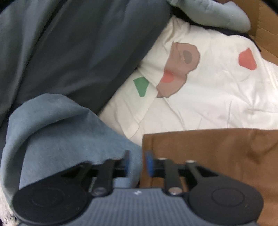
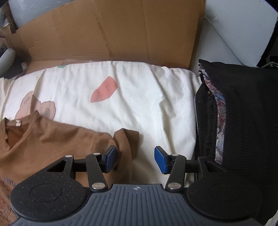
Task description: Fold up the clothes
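A brown T-shirt lies flat on the white printed bedsheet, its collar at the left and one short sleeve pointing right. My right gripper hovers open over that sleeve's edge; its left pad is above the sleeve and its right pad above bare sheet. In the left wrist view the brown T-shirt fills the lower right, and a blue-grey garment bunches up at the lower left. My left gripper sits where the two fabrics meet, its blue pads a little apart, pinching nothing. The view is blurred.
A large dark grey garment covers the upper left, and a pale blue one lies at the top. A cardboard sheet stands behind the bed. At the right is a pile of black knit clothes with a patterned layer.
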Motion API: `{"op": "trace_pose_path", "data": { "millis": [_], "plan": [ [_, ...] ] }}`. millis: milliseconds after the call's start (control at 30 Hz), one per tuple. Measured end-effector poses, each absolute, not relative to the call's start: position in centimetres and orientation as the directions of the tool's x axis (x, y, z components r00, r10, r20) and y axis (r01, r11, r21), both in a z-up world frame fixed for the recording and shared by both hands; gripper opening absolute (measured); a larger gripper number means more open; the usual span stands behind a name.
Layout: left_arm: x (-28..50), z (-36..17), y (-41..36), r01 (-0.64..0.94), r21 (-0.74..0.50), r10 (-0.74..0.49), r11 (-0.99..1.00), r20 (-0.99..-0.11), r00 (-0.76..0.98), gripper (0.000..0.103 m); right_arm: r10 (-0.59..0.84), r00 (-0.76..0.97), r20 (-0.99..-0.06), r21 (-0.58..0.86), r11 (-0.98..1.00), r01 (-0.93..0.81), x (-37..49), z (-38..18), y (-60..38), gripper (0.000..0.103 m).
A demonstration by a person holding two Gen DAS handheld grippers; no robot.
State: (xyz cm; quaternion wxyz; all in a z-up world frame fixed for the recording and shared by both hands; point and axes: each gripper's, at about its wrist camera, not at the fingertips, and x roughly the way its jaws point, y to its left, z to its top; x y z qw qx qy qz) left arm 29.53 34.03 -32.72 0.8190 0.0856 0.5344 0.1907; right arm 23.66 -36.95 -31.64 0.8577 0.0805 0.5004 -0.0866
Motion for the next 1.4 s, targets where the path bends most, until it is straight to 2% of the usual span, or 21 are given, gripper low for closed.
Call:
{"op": "trace_pose_path", "data": {
  "millis": [33, 167, 367, 633, 900, 1000, 1100, 1133, 1400],
  "plan": [
    [29.3, -32.3, 33.8, -0.214, 0.343, 0.401, 0.915, -0.837, 0.373, 0.054, -0.067, 0.486, -0.871, 0.059, 0.969, 0.238, 23.7, -31.6, -37.2, 0.056],
    [28.6, -30.9, 32.6, -0.196, 0.287, 0.344, 0.938, -0.841, 0.417, 0.064, -0.11, 0.481, -0.87, 0.022, 0.965, 0.261, 24.1, -31.9, -37.9, 0.055],
    [28.6, -31.2, 29.6, -0.126, 0.147, 0.189, 0.981, -0.874, 0.448, 0.064, -0.099, 0.452, -0.887, 0.001, 0.976, 0.216, 24.2, -33.7, -38.0, 0.055],
    [28.2, -32.3, 24.7, -0.062, 0.015, 0.042, 0.998, -0.887, 0.461, 0.065, 0.006, 0.469, -0.883, 0.105, 0.977, 0.186, 24.5, -34.1, -37.5, 0.055],
    [27.0, -34.4, 22.2, -0.062, -0.088, -0.051, 0.994, -0.893, 0.448, 0.065, 0.016, 0.44, -0.898, 0.109, 0.976, 0.187, 26.5, -36.0, -37.1, 0.054],
    [26.9, -35.0, 21.6, -0.069, -0.11, -0.069, 0.992, -0.897, 0.436, 0.065, 0.02, 0.433, -0.901, 0.089, 0.986, 0.139, 27.0, -36.7, -36.2, 0.049],
    [26.7, -35.4, 21.0, -0.053, -0.102, -0.069, 0.993, -0.899, 0.433, 0.065, 0.009, 0.423, -0.906, 0.042, 0.997, 0.068, 27.4, -37.0, -34.9, 0.019],
    [26.7, -35.5, 20.9, -0.047, -0.097, -0.067, 0.994, -0.898, 0.434, 0.065, 0.015, 0.419, -0.908, 0.039, 0.998, 0.051, 27.4, -36.9, -34.5, 0.004],
    [26.6, -35.9, 20.5, -0.047, -0.106, -0.075, 0.993, -0.894, 0.442, 0.065, -0.037, 0.444, -0.895, 0.017, 0.993, 0.117, 25.8, -34.5, -35.5, 0.003]
  ]
}}
